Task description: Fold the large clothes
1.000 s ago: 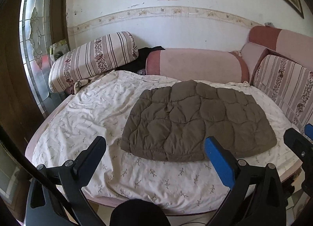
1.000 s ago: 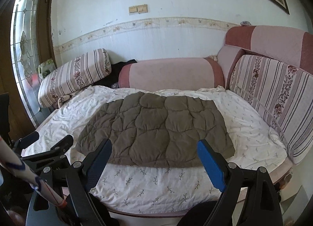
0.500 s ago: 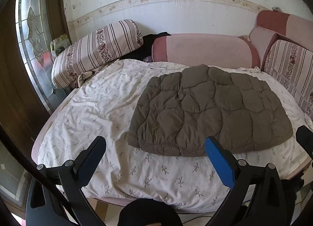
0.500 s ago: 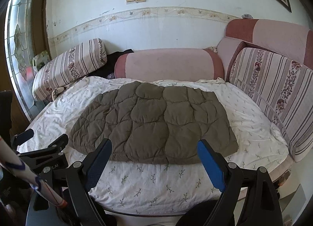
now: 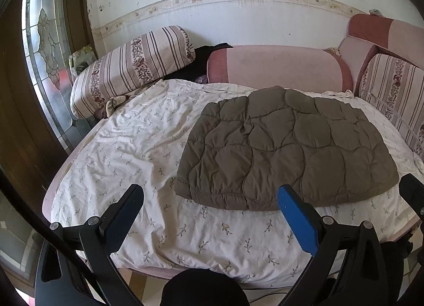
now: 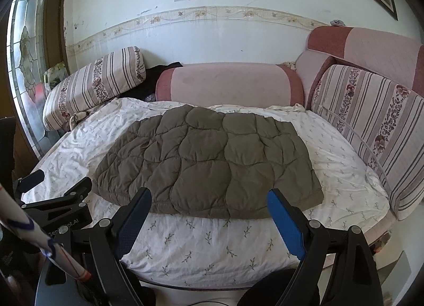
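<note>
Left hand-held gripper: jaws wide apart, holding nothing, above the bed's near edge. Right hand-held gripper: likewise spread and empty. Ahead of both, a brown quilted jacket lies flat on the floral bedsheet. Beyond it, a pink bolster; striped cushion far left.
</note>
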Motion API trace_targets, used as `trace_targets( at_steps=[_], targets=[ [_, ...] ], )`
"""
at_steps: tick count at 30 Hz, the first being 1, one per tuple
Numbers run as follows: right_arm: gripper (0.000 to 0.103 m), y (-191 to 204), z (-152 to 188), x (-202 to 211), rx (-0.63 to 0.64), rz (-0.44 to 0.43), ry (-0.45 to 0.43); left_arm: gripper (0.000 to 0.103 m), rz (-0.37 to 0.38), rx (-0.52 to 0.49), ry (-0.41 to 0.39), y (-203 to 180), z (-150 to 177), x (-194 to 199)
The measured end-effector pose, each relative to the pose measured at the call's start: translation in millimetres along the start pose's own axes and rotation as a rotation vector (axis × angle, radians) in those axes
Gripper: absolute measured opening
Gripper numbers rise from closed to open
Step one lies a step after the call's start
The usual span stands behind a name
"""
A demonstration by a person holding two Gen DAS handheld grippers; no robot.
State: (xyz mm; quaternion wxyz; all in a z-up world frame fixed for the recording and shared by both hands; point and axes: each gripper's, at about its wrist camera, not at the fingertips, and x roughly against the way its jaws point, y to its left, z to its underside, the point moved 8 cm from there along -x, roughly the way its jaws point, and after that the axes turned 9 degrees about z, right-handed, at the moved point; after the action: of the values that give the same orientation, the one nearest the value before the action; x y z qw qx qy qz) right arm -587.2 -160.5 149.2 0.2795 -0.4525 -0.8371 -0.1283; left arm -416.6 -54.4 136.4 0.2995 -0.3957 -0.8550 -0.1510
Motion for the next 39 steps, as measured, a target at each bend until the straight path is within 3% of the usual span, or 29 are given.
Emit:
trace_targets(
  at_steps=[36,39],
  targets=[
    [0.092,1,10,-8,0.013,0.003,0.023,0.101,-0.011,0.005,0.005,0,3,1],
    [0.092,-1,9,-11,0.009,0.003,0.03,0.101,0.03,0.04,0.019,4,6,-3]
  ],
)
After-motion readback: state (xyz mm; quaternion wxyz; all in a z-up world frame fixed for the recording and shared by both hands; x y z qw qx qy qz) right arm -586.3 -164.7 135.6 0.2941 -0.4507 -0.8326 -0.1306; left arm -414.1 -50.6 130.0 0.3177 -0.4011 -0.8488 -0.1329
